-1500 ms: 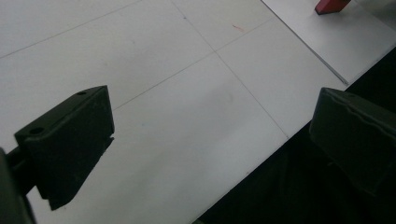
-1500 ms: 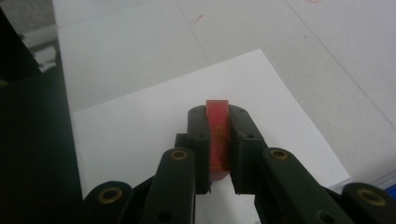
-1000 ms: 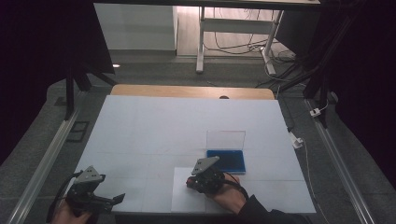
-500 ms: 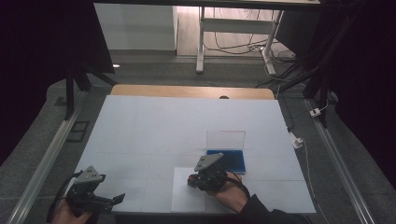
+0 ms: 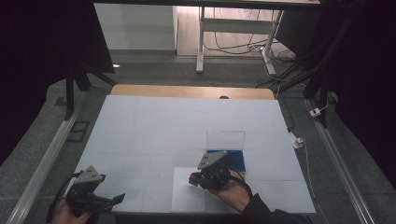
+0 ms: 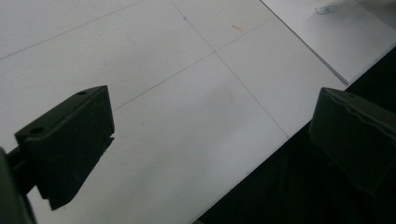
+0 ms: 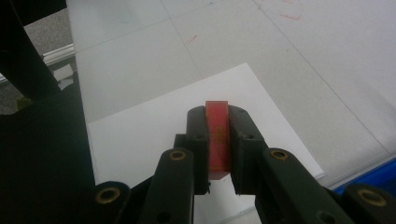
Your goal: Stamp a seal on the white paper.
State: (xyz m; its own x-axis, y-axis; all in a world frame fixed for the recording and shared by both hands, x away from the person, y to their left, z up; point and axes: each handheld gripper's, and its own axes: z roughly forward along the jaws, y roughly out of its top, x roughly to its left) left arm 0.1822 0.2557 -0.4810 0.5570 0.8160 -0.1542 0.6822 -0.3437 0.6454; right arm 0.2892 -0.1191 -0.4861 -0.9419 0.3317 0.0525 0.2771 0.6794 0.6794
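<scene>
Holding a thin red piece (image 7: 217, 137) edge-on between the jaws of my right gripper (image 7: 217, 140), I have it clamped from both flat sides, its top edge poking up just past the jaw tips. Faint yellowish marks run down the face I can see, too small to read. In the right gripper view the piece sits above a white sheet (image 7: 154, 126) that lies flat on the white table (image 7: 299, 56); I cannot tell whether the piece touches the sheet. A blue corner shows at the lower right of that view.

From the high view, my right gripper (image 5: 196, 179) hangs over the white sheet (image 5: 187, 196) near the table's (image 5: 154, 126) front edge, my right hand (image 5: 231, 192) wrapped around it. Just behind it lies a blue tray (image 5: 236, 160) with a clear lid (image 5: 226, 139) standing upright at its far side.

My left gripper (image 5: 114, 199) is well apart, at the front left corner of the table. In the left gripper view its jaws are spread wide with nothing between them, one over the table (image 6: 177, 116), the other past its edge.
</scene>
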